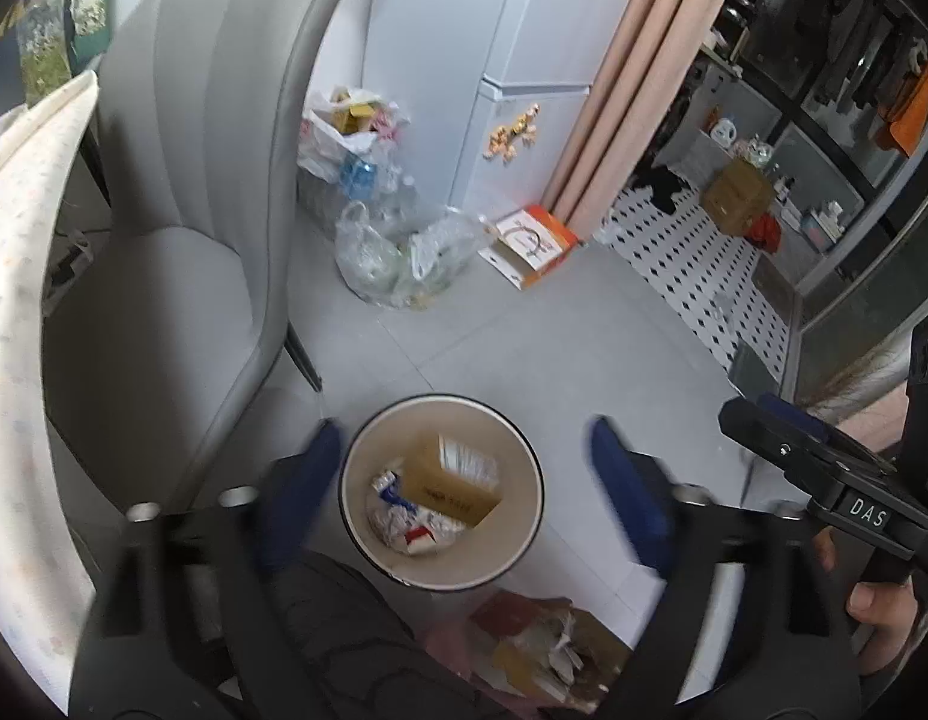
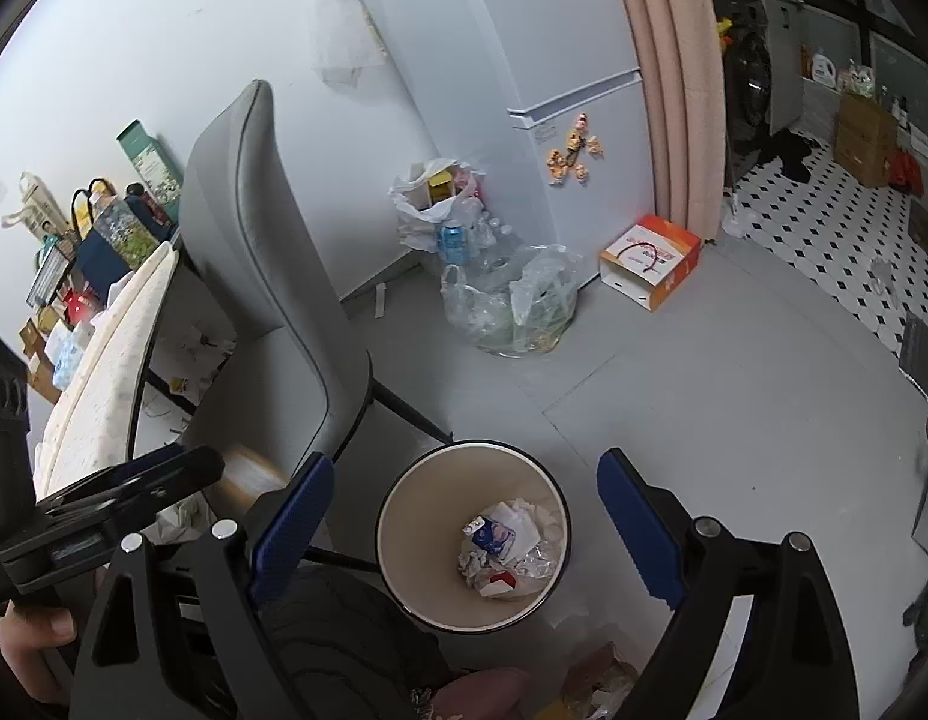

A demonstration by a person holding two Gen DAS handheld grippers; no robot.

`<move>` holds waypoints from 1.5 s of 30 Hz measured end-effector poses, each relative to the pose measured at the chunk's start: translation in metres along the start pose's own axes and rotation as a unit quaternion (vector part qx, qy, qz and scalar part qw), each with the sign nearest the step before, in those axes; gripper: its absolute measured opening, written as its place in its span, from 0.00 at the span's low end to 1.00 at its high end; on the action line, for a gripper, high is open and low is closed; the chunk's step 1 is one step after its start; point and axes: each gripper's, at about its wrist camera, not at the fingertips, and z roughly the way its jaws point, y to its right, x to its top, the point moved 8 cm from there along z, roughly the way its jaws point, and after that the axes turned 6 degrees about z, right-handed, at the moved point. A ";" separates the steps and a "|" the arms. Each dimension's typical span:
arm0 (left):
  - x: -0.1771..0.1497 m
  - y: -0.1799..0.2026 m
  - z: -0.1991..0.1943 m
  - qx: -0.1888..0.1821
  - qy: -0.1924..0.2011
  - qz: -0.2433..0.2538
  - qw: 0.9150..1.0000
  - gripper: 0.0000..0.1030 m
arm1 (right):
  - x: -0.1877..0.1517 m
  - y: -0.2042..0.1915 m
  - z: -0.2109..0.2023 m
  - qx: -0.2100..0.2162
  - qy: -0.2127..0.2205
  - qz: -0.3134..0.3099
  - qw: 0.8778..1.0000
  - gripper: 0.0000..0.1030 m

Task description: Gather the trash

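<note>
1. Left wrist view: My left gripper (image 1: 461, 468) stands wide, jaws spread to either side of the waste bin (image 1: 368, 468), with nothing between the pads. The bin sits on the grey floor (image 1: 554, 348) just beyond the fingertips.
2. Inside the bin I see a brown cardboard box (image 1: 449, 489) lying on crumpled paper and wrappers (image 1: 404, 519).
3. At 10 o'clock from the bin stands a grey chair (image 1: 182, 240). At 12 o'clock, clear plastic bags (image 1: 398, 252) rest against the white fridge (image 1: 512, 48). At 3 o'clock, the right gripper (image 1: 824, 468) enters the frame.
4. At 6 o'clock, blurred loose trash (image 1: 548, 654) shows below the bin; I cannot tell whether it is falling or lying on the floor.
5. Right wrist view: My right gripper (image 2: 464, 498) is also wide and empty, framing the same waste bin (image 2: 404, 516).
6. The box does not show here; only crumpled trash (image 2: 506, 546) lies at the bottom. An orange-and-white carton (image 2: 650, 267) lies at 1 o'clock.
</note>
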 end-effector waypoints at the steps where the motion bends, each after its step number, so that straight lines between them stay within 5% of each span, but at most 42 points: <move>1: 0.000 -0.003 -0.002 0.003 0.002 -0.002 1.000 0.90 | 0.001 0.000 0.001 0.000 0.000 0.002 1.000 0.86; 21: 0.008 -0.087 -0.106 0.064 0.087 -0.063 0.992 0.94 | 0.001 -0.081 -0.028 0.041 0.019 -0.054 0.998 0.93; 45: -0.027 -0.164 -0.254 0.175 0.177 -0.113 0.962 0.94 | 0.004 -0.211 -0.106 0.034 0.080 -0.139 0.987 0.93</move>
